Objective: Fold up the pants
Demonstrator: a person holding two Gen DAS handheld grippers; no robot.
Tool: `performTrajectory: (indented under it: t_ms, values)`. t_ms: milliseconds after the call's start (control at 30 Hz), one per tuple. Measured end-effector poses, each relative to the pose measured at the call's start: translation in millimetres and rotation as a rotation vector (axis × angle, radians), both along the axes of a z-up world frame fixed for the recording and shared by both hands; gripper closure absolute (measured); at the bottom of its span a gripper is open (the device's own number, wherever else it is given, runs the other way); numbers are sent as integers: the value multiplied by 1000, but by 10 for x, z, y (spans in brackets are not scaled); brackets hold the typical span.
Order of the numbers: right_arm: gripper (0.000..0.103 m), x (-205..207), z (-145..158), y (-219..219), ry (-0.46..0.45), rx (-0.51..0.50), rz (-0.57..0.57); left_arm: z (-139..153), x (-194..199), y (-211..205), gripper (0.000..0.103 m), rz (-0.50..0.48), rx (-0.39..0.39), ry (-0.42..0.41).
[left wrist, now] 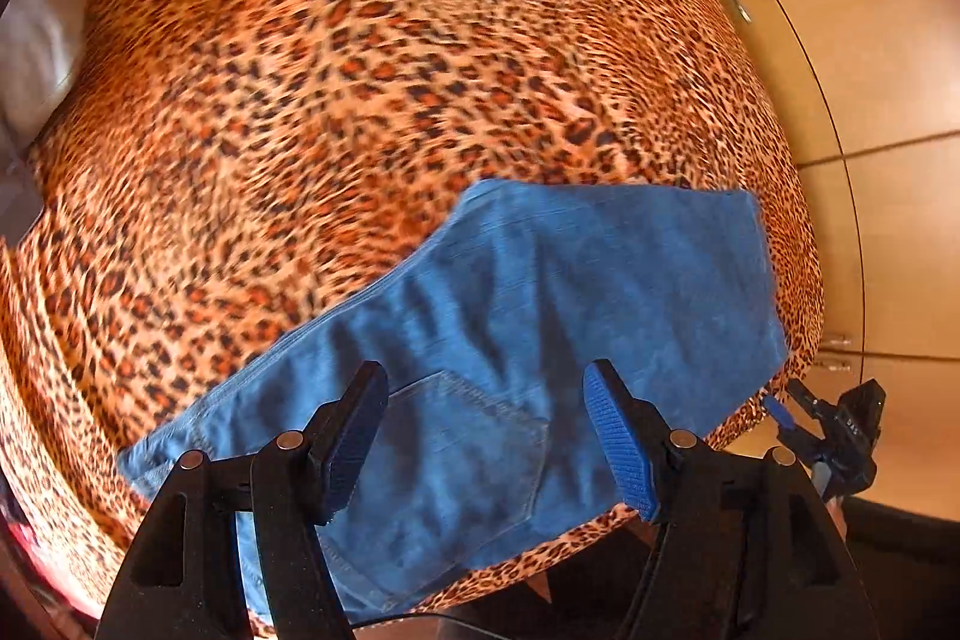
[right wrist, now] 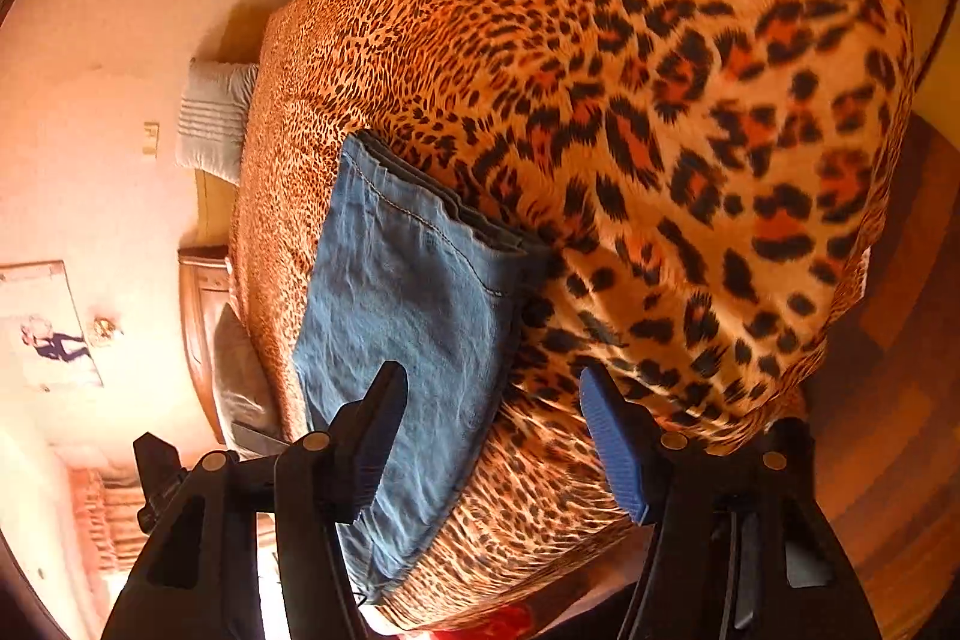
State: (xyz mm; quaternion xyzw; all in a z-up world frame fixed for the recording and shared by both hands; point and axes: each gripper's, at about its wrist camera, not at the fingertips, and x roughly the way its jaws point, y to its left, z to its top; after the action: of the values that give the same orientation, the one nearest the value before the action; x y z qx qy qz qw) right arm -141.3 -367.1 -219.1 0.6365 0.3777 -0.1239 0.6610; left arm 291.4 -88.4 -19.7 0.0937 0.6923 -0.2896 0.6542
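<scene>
So the jeans (left wrist: pixel 510 340) lie folded at the bed's (left wrist: pixel 360 70) near edge, leg hems stacked toward the corner. Left gripper (left wrist: pixel 486 436) and right gripper (right wrist: pixel 492 436) both hang spread wide over the denim — nothing held. Looks between folds; next move probably needs a fresh pinch on one end.

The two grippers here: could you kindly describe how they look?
Both the left gripper and the right gripper have black plastic frames with round silver pivot pins. Each pair of jaws carries blue ribbed pads. No cables or sleeves are clearly visible.
</scene>
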Motion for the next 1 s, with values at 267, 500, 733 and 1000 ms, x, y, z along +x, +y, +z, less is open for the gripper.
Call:
performTrajectory:
  t_ms: [267, 500, 733, 1000]
  values:
    - [41, 378, -238, 170, -129, 30, -15, -211, 48, -1759, 35, -208, 16, 40]
    - [43, 633, -341, 82, -212, 74, 27, -843, 109, -2943, 35, -310, 61, 125]
    - [43, 598, -419, 19, -247, 101, 52, -1449, 47, -3452, 35, -530, 122, 236]
    - [43, 442, -389, 56, -275, 87, 51, -1753, -376, -3733, 22, -906, 254, 118]
